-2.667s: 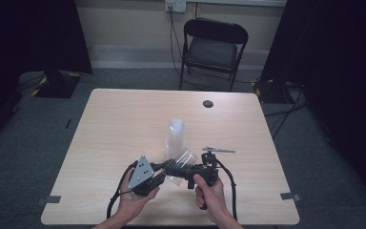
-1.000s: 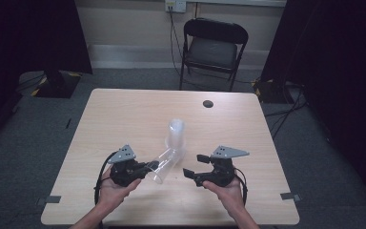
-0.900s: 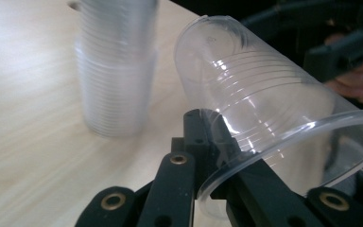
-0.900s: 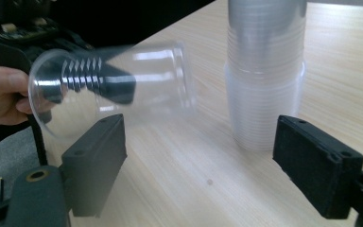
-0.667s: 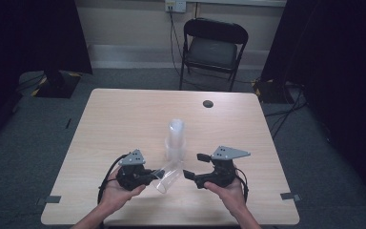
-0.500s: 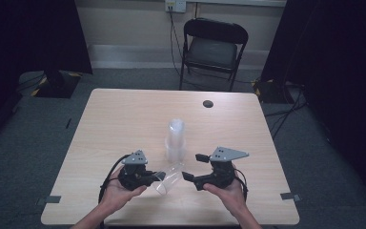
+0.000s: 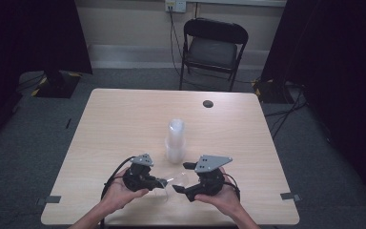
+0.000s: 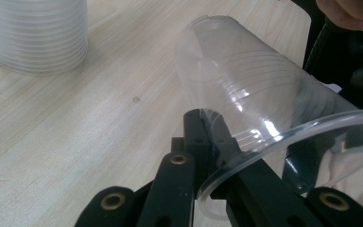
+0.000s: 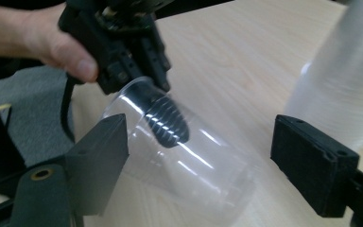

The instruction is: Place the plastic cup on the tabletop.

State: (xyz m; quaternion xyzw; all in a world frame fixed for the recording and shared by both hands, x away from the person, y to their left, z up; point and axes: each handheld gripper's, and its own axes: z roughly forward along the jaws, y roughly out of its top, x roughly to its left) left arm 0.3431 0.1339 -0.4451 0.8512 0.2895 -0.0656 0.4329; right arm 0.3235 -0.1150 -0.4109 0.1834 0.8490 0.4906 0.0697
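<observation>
**Clear cup pinched by its rim near the worktop's front edge**

High view: two hands come in from the bottom, each with a black gripper, over the near part of the pale wooden worktop. Between them lies a single clear plastic cup, tilted on its side, low over the wood. Just behind the pair stands a stack of clear cups, upright and apart from both tools. A small dark disc sits well off near the far edge, and a black folding chair stands beyond the worktop.

The left gripper has its jaws together on the cup's rim, one jaw inside the cup wall and one outside, as the left gripper view shows; the cup's base points away toward the right hand.

In the right gripper view, the right gripper has its jaws standing wide apart on either side of the cup's closed end; they have just been closing a little, and the pads do not press on the cup.
</observation>
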